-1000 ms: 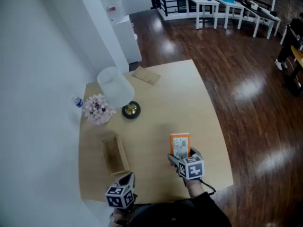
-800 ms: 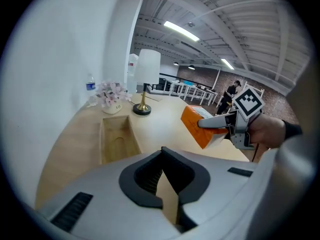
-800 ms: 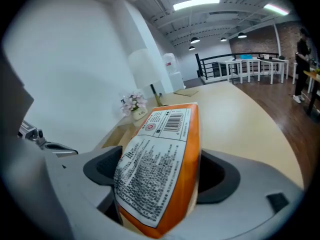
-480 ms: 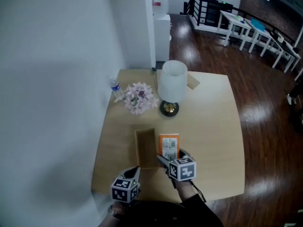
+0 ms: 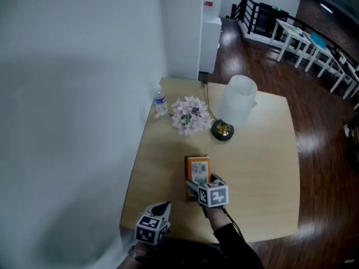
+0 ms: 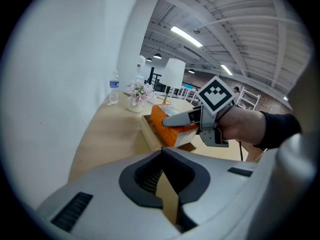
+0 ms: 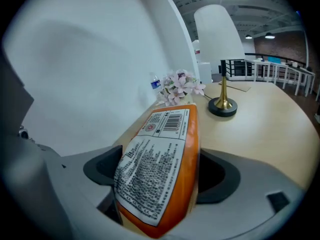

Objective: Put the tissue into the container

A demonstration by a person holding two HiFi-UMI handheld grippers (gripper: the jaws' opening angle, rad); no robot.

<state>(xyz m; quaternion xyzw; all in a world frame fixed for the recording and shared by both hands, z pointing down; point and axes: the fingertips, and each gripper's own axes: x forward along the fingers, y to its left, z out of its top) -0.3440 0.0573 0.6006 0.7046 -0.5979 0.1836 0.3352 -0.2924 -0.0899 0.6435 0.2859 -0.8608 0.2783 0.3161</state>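
Note:
An orange tissue pack [image 5: 198, 168] with a white printed label is clamped between the jaws of my right gripper [image 5: 203, 182]. It hangs tilted over the open wooden container [image 5: 187, 176], hiding most of it in the head view. In the left gripper view the tissue pack [image 6: 167, 129] sits at the mouth of the container [image 6: 148, 134], with the right gripper [image 6: 182, 121] around it. The tissue pack [image 7: 160, 174] fills the right gripper [image 7: 160, 186] view. My left gripper [image 5: 161, 208] stays by the table's near edge, left of the box; the left gripper [image 6: 167, 194] is shut with nothing in it.
On the light wooden table [image 5: 263, 167], behind the container, stand a lamp [image 5: 238, 102] with a white shade and brass base, a pink flower bunch [image 5: 190, 115] and a small water bottle [image 5: 160, 102]. A white wall runs along the table's left side.
My right gripper has carried the tissue pack leftwards, from well right of the container to over its opening. The head view has swung. The left gripper has kept its place.

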